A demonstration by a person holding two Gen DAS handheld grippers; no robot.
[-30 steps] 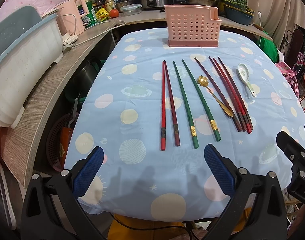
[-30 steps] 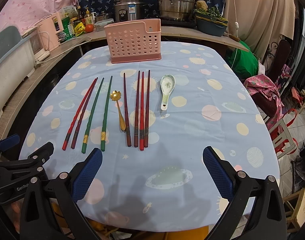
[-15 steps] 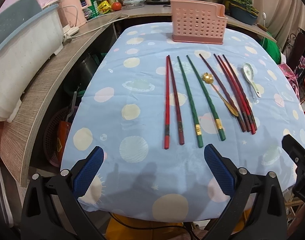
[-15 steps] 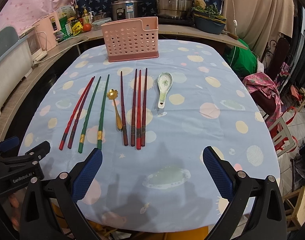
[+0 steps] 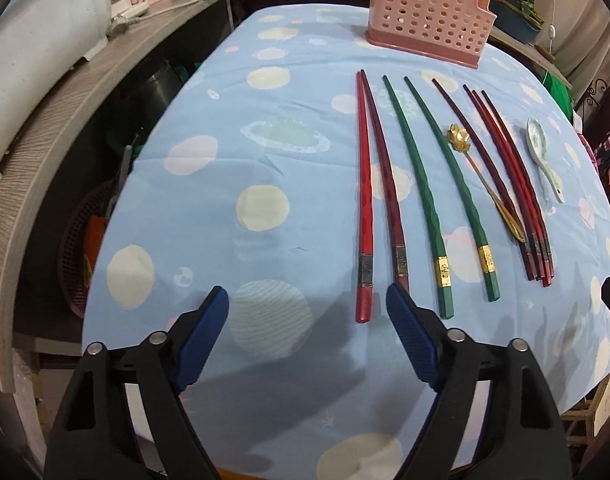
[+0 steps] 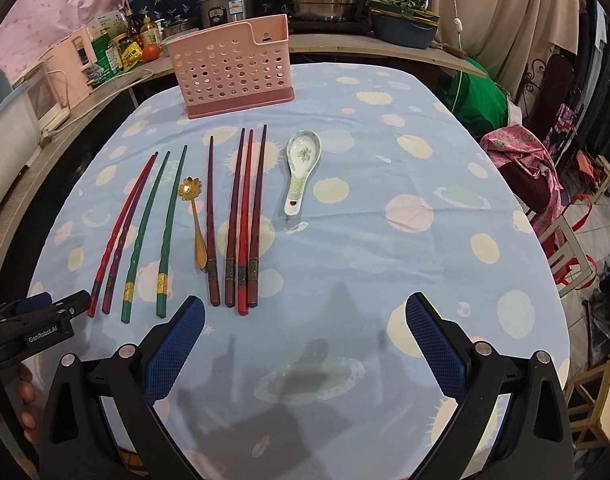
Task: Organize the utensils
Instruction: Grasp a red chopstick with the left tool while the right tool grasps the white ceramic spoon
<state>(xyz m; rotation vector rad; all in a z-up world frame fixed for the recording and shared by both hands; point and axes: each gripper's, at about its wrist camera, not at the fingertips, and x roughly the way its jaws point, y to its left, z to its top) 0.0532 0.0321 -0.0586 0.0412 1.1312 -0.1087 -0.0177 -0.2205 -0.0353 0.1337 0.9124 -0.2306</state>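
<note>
Nearest the viewer, the left hand-held gripper [image 5: 307, 312] hangs over the front edge of the table [image 5: 305, 168], which is covered in a pale blue cloth with round spots. Its blue pads are apart and closing, with only bare cloth between them. The thick end of the bright red chopstick [image 5: 364, 216] lies just ahead of the gap, close to the right pad, and a darker red chopstick [image 5: 389, 200] lies beside it.

The right hand-held gripper [image 6: 305, 320] also hovers over the near cloth, its pads spread wide and holding nothing. Just ahead of its left pad lie the butt ends of a group of four dark red chopsticks [image 6: 241, 216].

Further along, all the utensils lie in a row, lengthwise, thick ends toward the viewer: the red pair, two green chopsticks [image 5: 437, 184] with gold bands, a gold flower-shaped spoon [image 5: 481, 176], the dark red group, and a white ceramic soup spoon [image 6: 301, 168] lying a little apart on the right.

Farthest back, near the table's far edge, stands the pink perforated utensil holder [image 6: 233, 68], upright; no utensil shows above its rim.

To do this step well, the left hand-held gripper probably needs to shift slightly right so the red pair sits squarely between the pads, then close on both near their banded ends, so they lift together and can go upright into the holder.
</note>
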